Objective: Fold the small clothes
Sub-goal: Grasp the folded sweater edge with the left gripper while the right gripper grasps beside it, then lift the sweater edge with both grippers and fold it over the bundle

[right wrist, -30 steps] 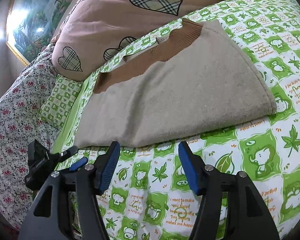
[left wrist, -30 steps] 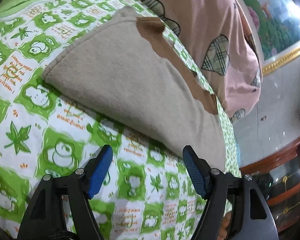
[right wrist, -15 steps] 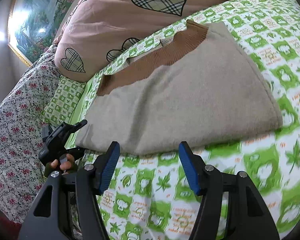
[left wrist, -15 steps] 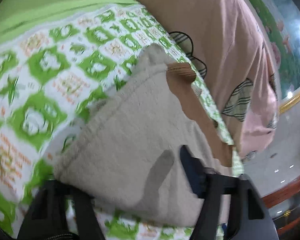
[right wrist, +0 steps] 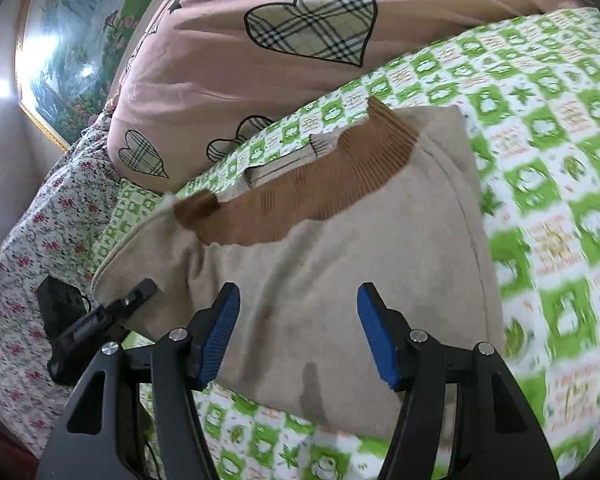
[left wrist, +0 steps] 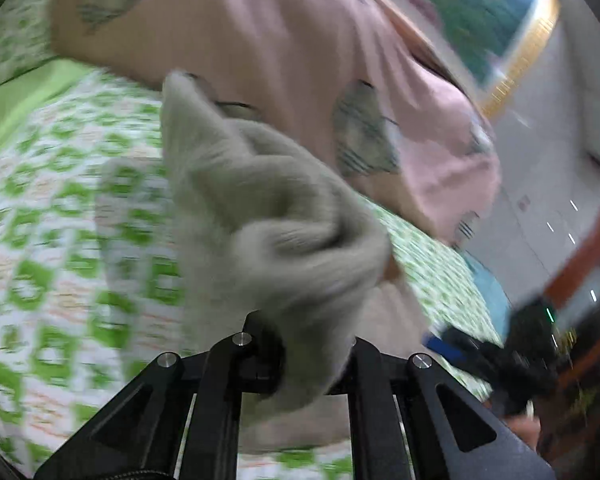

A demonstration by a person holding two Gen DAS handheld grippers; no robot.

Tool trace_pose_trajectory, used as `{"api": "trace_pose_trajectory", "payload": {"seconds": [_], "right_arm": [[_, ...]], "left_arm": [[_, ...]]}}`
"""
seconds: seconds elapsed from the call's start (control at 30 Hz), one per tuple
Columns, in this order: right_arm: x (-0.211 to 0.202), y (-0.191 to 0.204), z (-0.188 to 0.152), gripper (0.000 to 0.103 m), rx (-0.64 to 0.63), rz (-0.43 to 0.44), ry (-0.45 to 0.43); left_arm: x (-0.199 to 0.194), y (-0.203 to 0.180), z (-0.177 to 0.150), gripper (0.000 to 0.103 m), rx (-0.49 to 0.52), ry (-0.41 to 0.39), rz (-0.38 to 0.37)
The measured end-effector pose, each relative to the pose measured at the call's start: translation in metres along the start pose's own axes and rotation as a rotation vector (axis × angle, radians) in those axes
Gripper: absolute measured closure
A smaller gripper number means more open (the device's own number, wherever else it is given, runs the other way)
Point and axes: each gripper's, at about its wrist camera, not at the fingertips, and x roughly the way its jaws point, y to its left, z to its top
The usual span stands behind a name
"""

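Observation:
A beige knit garment (right wrist: pixel 340 264) with a brown ribbed band (right wrist: pixel 312 196) lies folded on the green-and-white patterned bed sheet (right wrist: pixel 560 140). In the left wrist view my left gripper (left wrist: pixel 300 364) is shut on a bunched edge of the garment (left wrist: pixel 276 232) and lifts it off the sheet; the view is blurred. My right gripper (right wrist: pixel 298 336) is open, its blue pads (right wrist: pixel 216 336) just above the garment's near edge. The left gripper also shows in the right wrist view (right wrist: pixel 112 312) at the garment's left end.
A pink quilt with plaid hearts (right wrist: pixel 300 40) lies behind the garment. A floral cover (right wrist: pixel 24 280) is at the left. A framed painting (right wrist: pixel 72 40) hangs on the wall. Wooden furniture (left wrist: pixel 580 264) stands beyond the bed edge.
My left gripper has closed on the garment's edge and raised it, bunching the cloth. My right gripper has moved forward over the garment's near edge, still open.

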Motion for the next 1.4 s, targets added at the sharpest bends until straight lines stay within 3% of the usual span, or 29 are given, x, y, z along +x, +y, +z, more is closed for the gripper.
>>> {"api": "trace_pose_trajectory", "payload": {"seconds": [0.07, 0.13, 0.2, 0.27, 0.47, 0.57, 0.6, 0.8, 0.93, 1.03, 1.17, 1.33, 1.4], "right_arm": [[0.009, 0.001, 0.009, 0.041, -0.004, 0.036, 0.032], [0.018, -0.003, 0.016, 0.04, 0.049, 0.128, 0.049], [0.033, -0.009, 0.022, 0.031, 0.123, 0.232, 0.078], [0.05, -0.012, 0.027, 0.024, 0.161, 0.267, 0.118], [0.101, 0.006, 0.045, 0.026, 0.12, 0.223, 0.205], [0.127, 0.022, 0.055, 0.061, 0.069, 0.157, 0.254], [0.132, 0.024, 0.057, 0.083, 0.067, 0.13, 0.261], [0.092, 0.043, 0.076, 0.086, -0.057, 0.107, 0.151], [0.055, 0.028, 0.085, 0.086, -0.09, 0.035, 0.09], [0.041, -0.007, 0.084, 0.086, -0.054, -0.046, 0.092], [0.047, -0.043, 0.071, 0.087, -0.056, -0.177, 0.145], [0.039, -0.05, 0.071, 0.087, -0.066, -0.167, 0.118], [0.037, -0.052, 0.072, 0.087, -0.077, -0.168, 0.105]], "left_arm": [[0.012, -0.018, -0.01, 0.095, 0.047, 0.028, -0.016], [0.03, -0.029, -0.022, 0.095, 0.075, 0.075, -0.016], [0.046, -0.032, -0.035, 0.095, 0.075, 0.123, -0.029], [0.056, -0.034, -0.044, 0.095, 0.074, 0.16, -0.037], [0.06, -0.039, -0.052, 0.095, 0.111, 0.162, -0.023], [0.052, -0.039, -0.049, 0.095, 0.106, 0.144, -0.026], [0.049, -0.041, -0.047, 0.095, 0.108, 0.142, -0.03], [0.043, -0.075, -0.036, 0.095, 0.171, 0.124, -0.078], [0.061, -0.106, -0.044, 0.095, 0.216, 0.151, -0.139], [0.089, -0.12, -0.062, 0.094, 0.222, 0.214, -0.179], [0.119, -0.126, -0.083, 0.094, 0.225, 0.298, -0.163], [0.121, -0.13, -0.081, 0.094, 0.228, 0.301, -0.169], [0.125, -0.132, -0.08, 0.089, 0.256, 0.316, -0.178]]}}
